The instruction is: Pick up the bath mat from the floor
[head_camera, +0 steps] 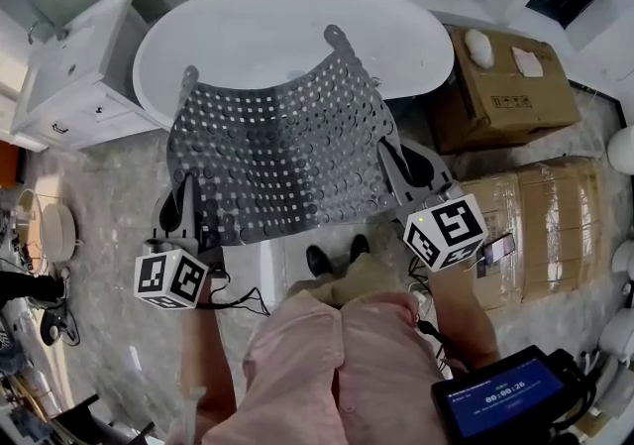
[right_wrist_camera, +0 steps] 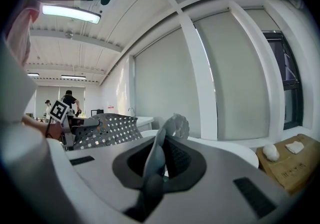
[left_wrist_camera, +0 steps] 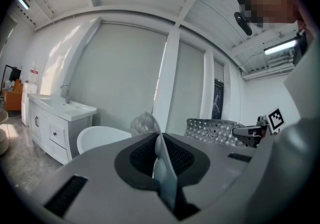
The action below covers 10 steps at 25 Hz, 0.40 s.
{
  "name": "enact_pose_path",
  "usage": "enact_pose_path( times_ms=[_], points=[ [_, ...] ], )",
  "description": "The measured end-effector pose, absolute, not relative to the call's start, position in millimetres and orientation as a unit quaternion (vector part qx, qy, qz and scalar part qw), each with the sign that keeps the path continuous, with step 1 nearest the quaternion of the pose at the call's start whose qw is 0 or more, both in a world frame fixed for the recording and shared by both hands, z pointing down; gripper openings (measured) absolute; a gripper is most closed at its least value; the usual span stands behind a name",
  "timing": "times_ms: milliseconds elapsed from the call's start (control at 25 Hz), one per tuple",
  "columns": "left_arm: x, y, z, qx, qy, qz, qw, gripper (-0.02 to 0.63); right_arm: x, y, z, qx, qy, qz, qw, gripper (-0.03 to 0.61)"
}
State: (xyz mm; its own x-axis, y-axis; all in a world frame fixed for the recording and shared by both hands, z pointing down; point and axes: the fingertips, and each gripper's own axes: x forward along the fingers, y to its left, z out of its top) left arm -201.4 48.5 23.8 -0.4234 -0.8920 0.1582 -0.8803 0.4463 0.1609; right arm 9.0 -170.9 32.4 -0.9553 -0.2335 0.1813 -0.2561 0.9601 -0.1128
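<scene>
A: Where is the mat?

B: The mat (head_camera: 277,161) is off the floor; it is spread between the two grippers in front of the person; in the head view its far edge shows against the tub (head_camera: 258,32).

A: Left gripper?

B: The left gripper (head_camera: 184,203) is clamped on the mat's left edge; its own view shows the jaws pressed on a thin fold of it, a corner poking up past them.

A: And the right?

B: The right gripper (head_camera: 392,164) is the same; closed on the right edge, the mat pinched upright between the pads.

A: What's around?

B: A vanity (head_camera: 74,66) left of the tub; boxes (head_camera: 510,86) to its right; the person's shoes (head_camera: 332,257) on the floor (head_camera: 109,235), just under the mat's near edge.
</scene>
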Motion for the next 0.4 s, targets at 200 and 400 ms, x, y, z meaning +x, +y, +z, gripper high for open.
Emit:
enact_pose_path(
  times_ms=[200,400],
  points=[
    [-195.3,45.3,23.8,0.53,-0.841,-0.027,0.107,0.038,15.0,-172.3,36.6,0.125,-0.986,0.063,0.085,0.025],
    [-196.6,44.2,22.6,0.532,-0.839,-0.028,0.108,0.038,12.9,-174.2,35.5,0.126,-0.986,0.06,0.086,0.025]
  ],
)
